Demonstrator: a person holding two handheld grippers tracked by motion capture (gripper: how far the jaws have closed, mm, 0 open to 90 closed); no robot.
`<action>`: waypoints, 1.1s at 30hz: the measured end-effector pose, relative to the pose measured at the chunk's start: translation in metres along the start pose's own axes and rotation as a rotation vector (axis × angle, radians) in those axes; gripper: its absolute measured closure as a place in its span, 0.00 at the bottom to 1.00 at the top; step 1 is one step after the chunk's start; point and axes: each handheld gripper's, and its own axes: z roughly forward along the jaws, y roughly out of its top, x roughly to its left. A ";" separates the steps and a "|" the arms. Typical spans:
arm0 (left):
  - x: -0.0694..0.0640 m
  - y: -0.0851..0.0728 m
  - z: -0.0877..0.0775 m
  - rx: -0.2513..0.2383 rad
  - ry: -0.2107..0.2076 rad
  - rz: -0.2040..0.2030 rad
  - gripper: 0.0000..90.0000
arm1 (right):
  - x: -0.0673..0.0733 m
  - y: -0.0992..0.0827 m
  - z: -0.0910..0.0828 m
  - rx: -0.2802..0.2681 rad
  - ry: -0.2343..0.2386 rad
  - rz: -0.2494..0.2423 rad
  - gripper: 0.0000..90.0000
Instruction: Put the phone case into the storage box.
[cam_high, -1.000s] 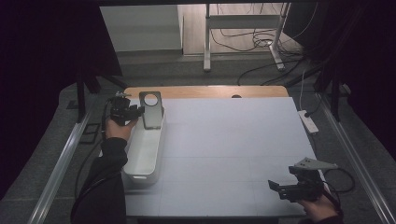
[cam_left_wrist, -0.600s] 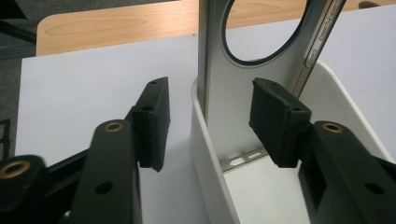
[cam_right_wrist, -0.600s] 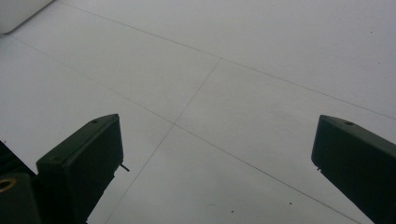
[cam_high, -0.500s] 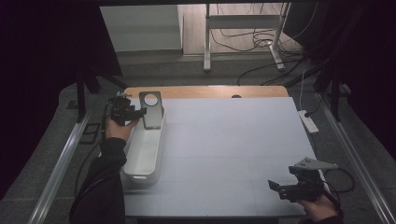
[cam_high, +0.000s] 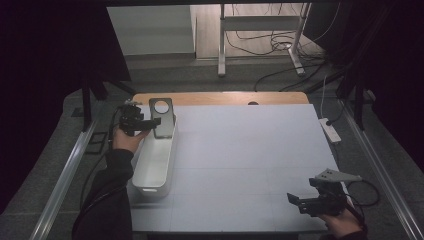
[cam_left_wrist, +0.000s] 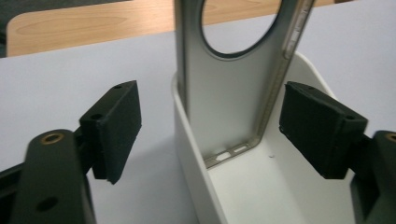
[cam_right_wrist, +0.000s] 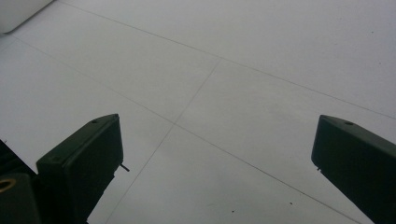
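Left gripper (cam_left_wrist: 210, 140) has just been opening its jaws — they now stand clear on either side of the grey phone case (cam_left_wrist: 229, 88), which leans upright at the far end of the white tub (cam_high: 155, 160). Right gripper (cam_high: 312, 202) hangs wide open over the bare white tabletop (cam_high: 250, 150), well apart.

A white-covered table (cam_high: 250, 165) is shown; a long white bin (cam_high: 152, 167) is set along its left edge.
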 end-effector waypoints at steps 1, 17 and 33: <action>0.000 0.000 0.000 0.000 0.000 0.000 0.21 | 0.000 0.000 0.000 0.000 0.000 0.000 0.03; -0.003 -0.004 -0.006 0.021 -0.060 0.045 0.04 | 0.000 0.000 0.000 0.003 0.001 -0.001 0.03; -0.010 -0.008 -0.017 0.002 -0.081 0.082 0.01 | 0.001 0.000 0.000 0.005 0.000 -0.003 0.03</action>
